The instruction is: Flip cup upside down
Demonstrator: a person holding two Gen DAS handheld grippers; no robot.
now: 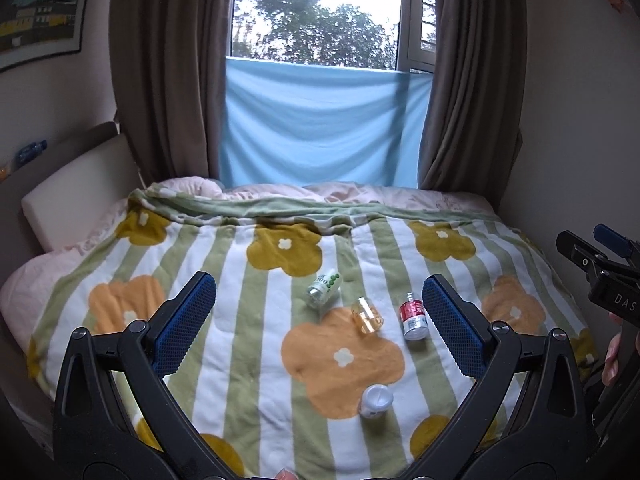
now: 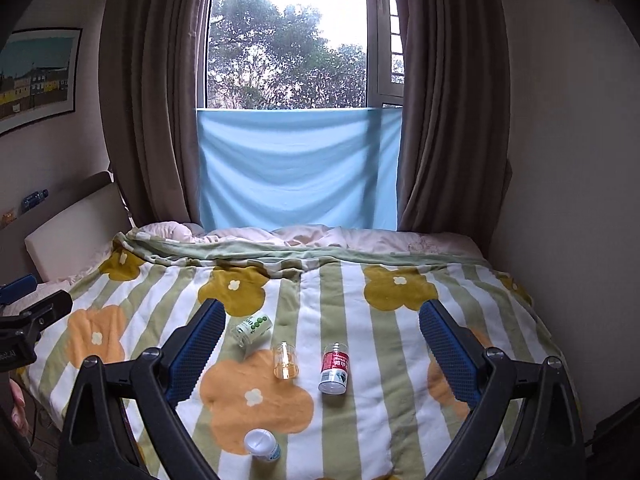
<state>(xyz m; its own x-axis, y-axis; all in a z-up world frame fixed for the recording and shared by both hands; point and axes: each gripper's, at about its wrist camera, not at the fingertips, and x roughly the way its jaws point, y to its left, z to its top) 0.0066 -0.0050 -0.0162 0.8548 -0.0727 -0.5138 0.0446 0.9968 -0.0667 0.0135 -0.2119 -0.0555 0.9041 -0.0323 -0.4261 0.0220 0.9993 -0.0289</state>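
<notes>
Several small cups rest on the flowered blanket [image 1: 240,344]. A clear amber-tinted cup [image 1: 367,316] [image 2: 285,361] lies on its side in the middle. Right of it stands a red-labelled cup [image 1: 414,317] [image 2: 334,368], tilted. A green-dotted cup [image 1: 323,287] [image 2: 252,327] lies tipped over farther back. Nearest is a white cup [image 1: 375,400] [image 2: 262,445] with a flat white top facing up. My left gripper [image 1: 318,292] hovers open above them, holding nothing. My right gripper [image 2: 320,308] is also open and holding nothing, well above the blanket.
The bed fills the room between a cream headboard [image 1: 76,196] on the left and a wall [image 2: 568,200] on the right. Brown curtains and a blue cloth [image 1: 324,124] hang behind. The other gripper shows at each view's edge [image 1: 600,264] [image 2: 24,312], with fingers of a hand.
</notes>
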